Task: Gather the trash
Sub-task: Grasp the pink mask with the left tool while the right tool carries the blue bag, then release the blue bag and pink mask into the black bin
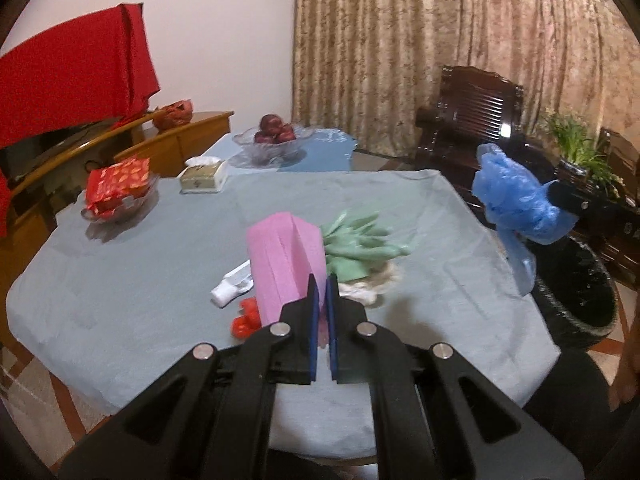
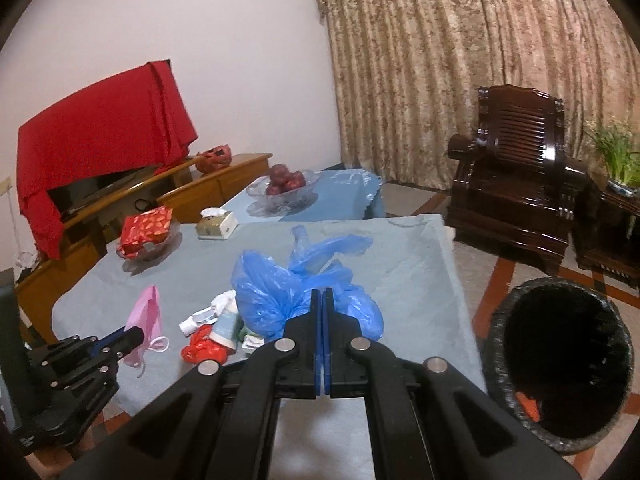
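Note:
My left gripper [image 1: 322, 280] is shut on a pink face mask [image 1: 282, 264] and holds it above the table; it also shows in the right wrist view [image 2: 138, 334] with the mask [image 2: 146, 316] hanging from it. My right gripper [image 2: 322, 292] is shut on a blue plastic bag [image 2: 276, 296], held up near the table's right edge; the bag also shows in the left wrist view [image 1: 516, 200]. More trash lies on the grey-blue tablecloth [image 1: 140, 280]: a green wrapper [image 1: 360, 246], a red scrap [image 1: 246, 318], a white tube [image 1: 232, 286]. A black-lined bin [image 2: 560, 360] stands on the floor at the right.
A glass dish with a red packet [image 1: 118, 192], a tissue box [image 1: 202, 176] and a bowl of red fruit [image 1: 276, 136] stand at the table's far side. A dark wooden armchair [image 2: 516, 192] and a potted plant [image 2: 618, 160] stand beyond the bin. A wooden cabinet with a red cloth [image 2: 100, 136] is at left.

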A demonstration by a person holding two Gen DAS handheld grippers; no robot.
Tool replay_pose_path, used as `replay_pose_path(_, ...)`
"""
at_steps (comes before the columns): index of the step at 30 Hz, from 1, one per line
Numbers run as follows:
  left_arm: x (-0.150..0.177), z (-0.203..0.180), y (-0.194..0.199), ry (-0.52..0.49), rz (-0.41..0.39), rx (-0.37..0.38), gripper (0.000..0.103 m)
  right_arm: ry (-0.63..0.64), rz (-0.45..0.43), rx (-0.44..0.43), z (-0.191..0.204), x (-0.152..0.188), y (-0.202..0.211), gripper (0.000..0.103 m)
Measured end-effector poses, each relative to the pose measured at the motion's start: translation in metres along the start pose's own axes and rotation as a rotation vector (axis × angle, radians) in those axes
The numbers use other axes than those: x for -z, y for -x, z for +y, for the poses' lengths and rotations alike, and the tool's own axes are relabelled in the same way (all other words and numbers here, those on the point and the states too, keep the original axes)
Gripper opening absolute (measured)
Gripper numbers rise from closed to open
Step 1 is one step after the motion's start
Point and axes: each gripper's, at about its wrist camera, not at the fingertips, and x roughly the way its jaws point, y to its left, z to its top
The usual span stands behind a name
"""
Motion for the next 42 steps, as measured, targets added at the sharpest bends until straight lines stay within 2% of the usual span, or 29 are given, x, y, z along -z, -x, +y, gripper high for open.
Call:
replay_pose_path(10, -0.023, -0.067, 0.007, -0.030, -0.022, 0.078, 0.003, -0.038, -0.009, 0.104, -0.058, 0.000, 0.030, 0.001)
replay_pose_path(24, -0.047, -0.208, -0.007, -0.169, -0.042, 0.338, 0.003, -0.138, -0.032, 0.297, -0.170, 0.003, 0.075, 0.001)
replay_pose_path(32, -0.046, -0.294, -0.035, -0.255, -0.009, 0.482, 0.003, -0.223, 0.000, 0.392, -0.241, 0.024, 0.080, 0.001)
replay_pose_path(42, -0.028, -0.375, -0.098, -0.340, 0.073, 0.588, 0.004, -0.325, 0.082, 0.448, -0.309, 0.056, 0.052, 0.001)
